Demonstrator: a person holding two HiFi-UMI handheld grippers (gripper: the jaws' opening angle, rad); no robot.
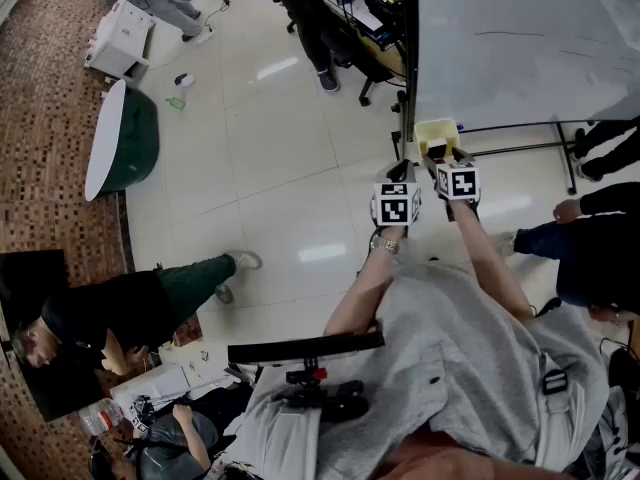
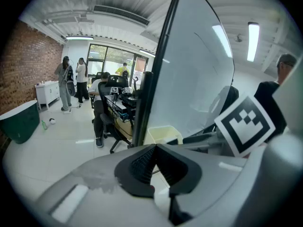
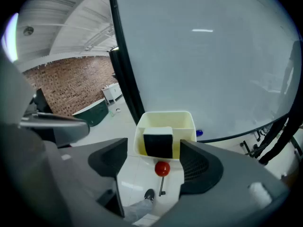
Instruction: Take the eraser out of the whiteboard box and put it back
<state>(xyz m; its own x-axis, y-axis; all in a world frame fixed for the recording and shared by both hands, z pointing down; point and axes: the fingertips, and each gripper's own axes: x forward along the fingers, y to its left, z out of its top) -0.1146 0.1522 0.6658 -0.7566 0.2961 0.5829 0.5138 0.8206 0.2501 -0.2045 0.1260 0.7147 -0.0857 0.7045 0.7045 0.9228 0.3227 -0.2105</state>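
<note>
A pale yellow box (image 1: 437,131) hangs at the lower left corner of the whiteboard (image 1: 520,48). In the right gripper view the box (image 3: 185,122) holds the eraser (image 3: 158,143), a black block with a white top, standing upright against its near wall. My right gripper (image 3: 158,163) is open just short of the box, one jaw on each side, and nothing is between the pads. From the head view, the right gripper (image 1: 441,155) reaches the box's near edge. Beside it on the left, my left gripper (image 1: 398,174) is shut and empty, its tips meeting (image 2: 155,148) below the box (image 2: 163,134).
A red ball on a thin stem (image 3: 162,168) sits just under the box. The whiteboard's black post (image 2: 158,70) and stand legs (image 1: 520,150) are close by. People sit at the lower left (image 1: 120,318) and right (image 1: 590,248). Desks and chairs (image 1: 340,28) stand behind.
</note>
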